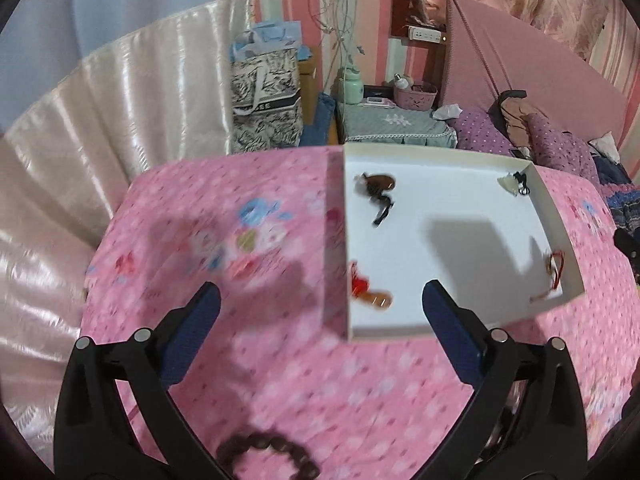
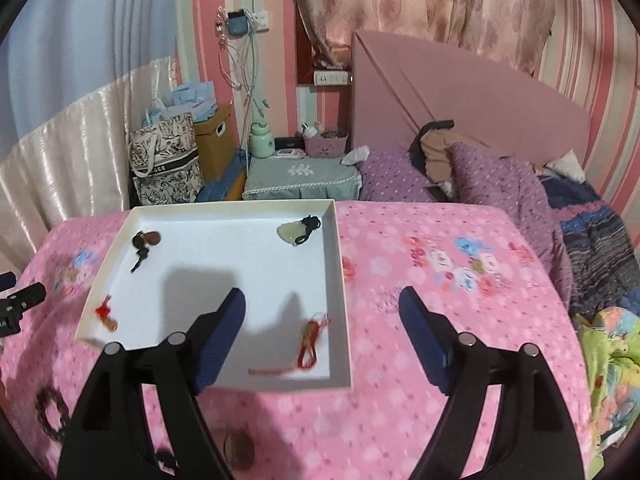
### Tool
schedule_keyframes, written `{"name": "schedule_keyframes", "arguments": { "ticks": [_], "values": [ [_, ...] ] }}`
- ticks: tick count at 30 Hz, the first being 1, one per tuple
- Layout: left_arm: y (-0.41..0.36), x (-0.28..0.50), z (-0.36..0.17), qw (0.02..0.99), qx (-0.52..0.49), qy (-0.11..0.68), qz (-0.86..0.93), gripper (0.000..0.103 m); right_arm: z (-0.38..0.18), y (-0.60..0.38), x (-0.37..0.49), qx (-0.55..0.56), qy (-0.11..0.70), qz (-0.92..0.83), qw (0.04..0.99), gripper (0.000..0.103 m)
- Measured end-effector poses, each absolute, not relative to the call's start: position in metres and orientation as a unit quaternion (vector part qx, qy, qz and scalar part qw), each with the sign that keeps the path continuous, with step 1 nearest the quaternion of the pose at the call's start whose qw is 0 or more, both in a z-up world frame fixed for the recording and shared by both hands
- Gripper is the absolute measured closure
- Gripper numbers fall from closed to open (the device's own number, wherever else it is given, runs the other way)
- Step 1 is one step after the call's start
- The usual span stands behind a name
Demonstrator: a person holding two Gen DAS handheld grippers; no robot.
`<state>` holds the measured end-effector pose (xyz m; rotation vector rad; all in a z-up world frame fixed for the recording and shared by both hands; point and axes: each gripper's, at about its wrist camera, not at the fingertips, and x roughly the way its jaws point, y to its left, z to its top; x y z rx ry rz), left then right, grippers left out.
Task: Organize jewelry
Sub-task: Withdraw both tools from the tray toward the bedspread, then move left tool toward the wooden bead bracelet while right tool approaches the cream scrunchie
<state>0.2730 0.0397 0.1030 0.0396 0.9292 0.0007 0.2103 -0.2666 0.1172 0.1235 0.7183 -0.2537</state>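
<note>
A shallow white box lies on the pink quilt. In it lie a brown pendant on a black cord, a pale green pendant on a black cord, a red-knot charm and a red cord charm. A dark bead bracelet lies on the quilt in front of the box, below my open, empty left gripper. A brown pendant lies under my open, empty right gripper.
A bedside table with a pink basket and a green bottle stands beyond the bed. Purple pillows and a pink headboard are to the right. A patterned tote bag stands by the cream curtain at left.
</note>
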Motion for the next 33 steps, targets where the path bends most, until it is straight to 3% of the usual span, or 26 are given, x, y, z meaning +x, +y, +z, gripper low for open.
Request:
{"name": "schedule_keyframes", "arguments": {
  "ticks": [33],
  "values": [
    [0.084, 0.173, 0.076, 0.885, 0.006, 0.465, -0.018, 0.003, 0.072, -0.245, 0.130, 0.073, 0.412, -0.153, 0.895, 0.023]
  ]
}}
